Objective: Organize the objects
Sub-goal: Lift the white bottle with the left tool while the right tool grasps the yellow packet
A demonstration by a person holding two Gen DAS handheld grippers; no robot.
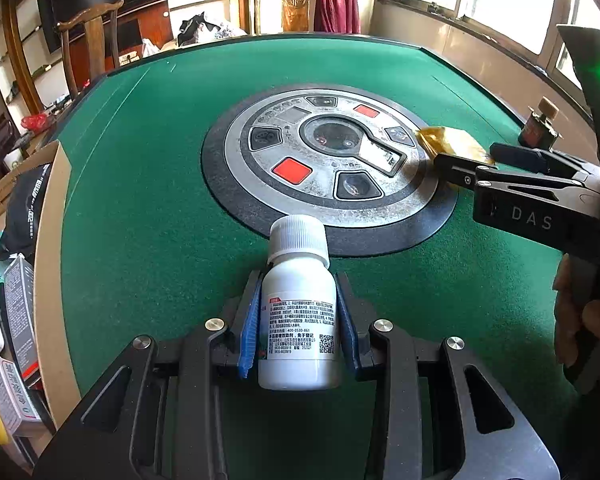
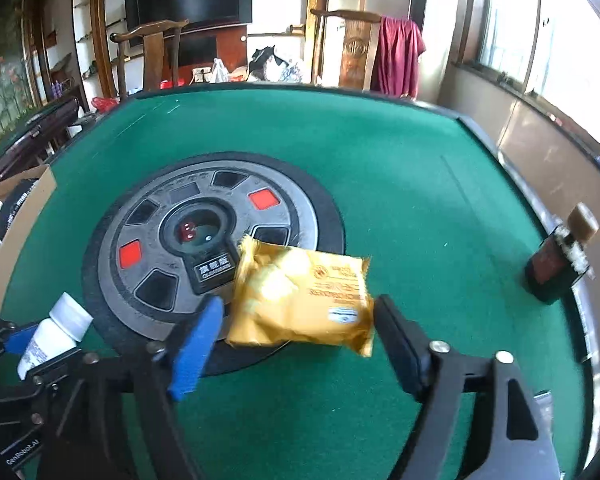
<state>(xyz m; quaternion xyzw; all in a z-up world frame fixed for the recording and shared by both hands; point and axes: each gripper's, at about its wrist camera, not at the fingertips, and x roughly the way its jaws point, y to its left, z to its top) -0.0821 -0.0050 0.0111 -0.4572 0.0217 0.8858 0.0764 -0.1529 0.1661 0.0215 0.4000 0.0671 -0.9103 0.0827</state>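
Note:
A white plastic bottle [image 1: 300,312] with a ribbed white cap is clamped by its body in my left gripper [image 1: 300,280], shut on it above the green felt table [image 1: 140,200]. The same bottle [image 2: 56,332] shows at the lower left of the right wrist view. A yellow foil packet [image 2: 300,300] lies partly on the round centre panel [image 2: 148,240]. My right gripper [image 2: 300,306] stands open around it, one finger on each side, pads not pressing. From the left wrist view that right gripper [image 1: 468,154] reaches in from the right, with the packet [image 1: 448,140] at its tips.
A small dark bottle with a brown cap [image 2: 556,264] stands near the table's right rim. An open cardboard box [image 1: 48,240] with several packaged items sits at the left edge. Wooden chairs [image 1: 92,36] stand beyond the far side. A hand [image 1: 580,320] holds the right gripper.

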